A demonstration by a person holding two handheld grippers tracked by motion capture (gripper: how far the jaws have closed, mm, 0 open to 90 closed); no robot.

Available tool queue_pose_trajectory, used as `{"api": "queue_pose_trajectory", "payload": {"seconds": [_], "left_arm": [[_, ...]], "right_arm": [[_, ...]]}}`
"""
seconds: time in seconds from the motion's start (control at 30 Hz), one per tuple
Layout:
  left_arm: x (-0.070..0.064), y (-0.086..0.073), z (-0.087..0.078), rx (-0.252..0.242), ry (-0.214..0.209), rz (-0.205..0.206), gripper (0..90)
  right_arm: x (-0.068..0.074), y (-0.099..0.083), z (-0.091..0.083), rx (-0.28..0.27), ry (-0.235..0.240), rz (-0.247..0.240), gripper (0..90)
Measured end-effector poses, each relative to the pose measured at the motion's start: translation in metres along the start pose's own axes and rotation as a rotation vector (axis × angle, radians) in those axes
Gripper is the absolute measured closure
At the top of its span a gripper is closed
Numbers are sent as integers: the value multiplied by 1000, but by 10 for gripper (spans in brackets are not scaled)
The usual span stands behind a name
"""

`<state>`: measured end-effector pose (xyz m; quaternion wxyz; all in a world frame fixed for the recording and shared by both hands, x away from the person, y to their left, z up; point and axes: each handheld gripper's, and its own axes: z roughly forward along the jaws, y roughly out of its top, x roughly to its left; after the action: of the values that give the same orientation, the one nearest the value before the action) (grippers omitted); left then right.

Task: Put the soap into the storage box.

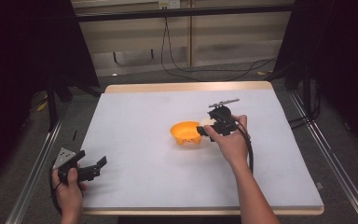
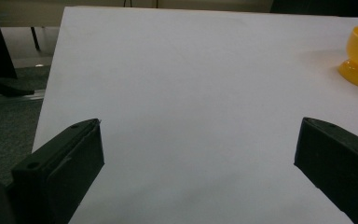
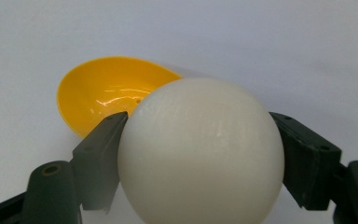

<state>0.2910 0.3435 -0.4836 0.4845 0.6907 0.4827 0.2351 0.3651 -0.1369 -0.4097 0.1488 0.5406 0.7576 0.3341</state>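
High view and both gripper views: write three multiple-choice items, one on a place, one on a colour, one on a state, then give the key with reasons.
1. Where is the left gripper?
A. over the table's near left corner
B. beside the bowl
C. at the far edge

2. What colour is the bowl?
A. blue
B. orange-yellow
C. green

3. What is the state of the right gripper?
A. open, holding nothing
B. shut on the bowl's rim
C. shut on the white ball

Key: 1 A, the high view shows it at the near left, well apart from the bowl. 2 B, all views show orange-yellow. 3 C, the right gripper view shows both jaws pressing the ball's sides.
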Motion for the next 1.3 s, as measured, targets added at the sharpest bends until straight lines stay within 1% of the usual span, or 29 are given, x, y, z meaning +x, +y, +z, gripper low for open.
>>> {"api": "queue_pose_trajectory", "payload": {"seconds": [0.9, 1.07, 1.1, 1.3], "left_arm": [[0, 0, 0, -1, 0, -1, 11], [0, 0, 0, 0, 0, 0, 11], [0, 0, 0, 0, 0, 0, 11], [0, 0, 0, 0, 0, -1, 11]], "right_arm": [[25, 17, 15, -6, 27, -38, 241], [30, 19, 20, 4, 32, -43, 241], [31, 20, 21, 8, 26, -43, 241], [36, 22, 25, 10, 31, -53, 241]]}}
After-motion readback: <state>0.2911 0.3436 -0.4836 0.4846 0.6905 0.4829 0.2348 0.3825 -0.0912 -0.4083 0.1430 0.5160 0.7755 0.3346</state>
